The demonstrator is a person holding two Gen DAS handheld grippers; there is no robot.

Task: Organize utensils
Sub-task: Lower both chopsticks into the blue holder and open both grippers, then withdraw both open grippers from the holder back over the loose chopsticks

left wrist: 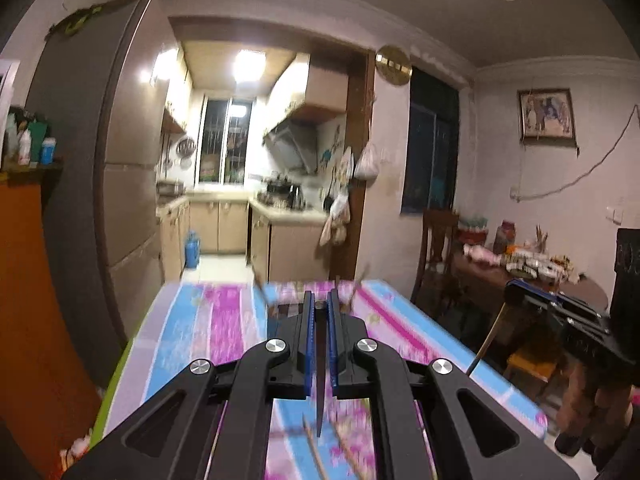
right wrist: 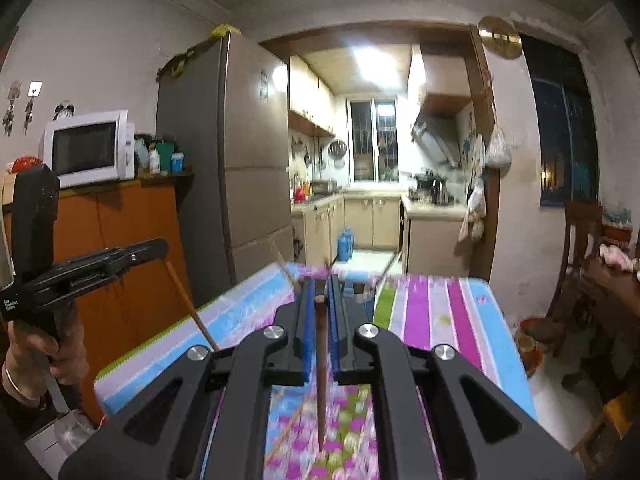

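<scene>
Left wrist view: the left gripper (left wrist: 320,300) points nearly level over a table (left wrist: 200,320) covered in a striped pink, blue and purple cloth. Its blue-padded jaws are clamped on a dark chopstick (left wrist: 320,380), which hangs with its tip toward the camera, above the cloth. At right, the right gripper (left wrist: 516,288) holds a second chopstick (left wrist: 486,344), which slants down to the left beneath it. Beyond the table stand a grey fridge (left wrist: 120,152) at left and an open kitchen doorway (left wrist: 260,140) at centre, with a framed picture (left wrist: 546,114) on the far right wall.

Right wrist view: the right gripper (right wrist: 320,300) is likewise closed on a brown chopstick (right wrist: 321,380), held above the cloth-covered table (right wrist: 440,312). At left, a hand (right wrist: 48,352) grips the handle of the left gripper (right wrist: 160,246), whose chopstick (right wrist: 188,304) slants down to the right. A microwave (right wrist: 88,148) sits on an orange cabinet (right wrist: 120,232) behind it. Blurred thin sticks lie on the cloth below both grippers; their number cannot be told.
</scene>
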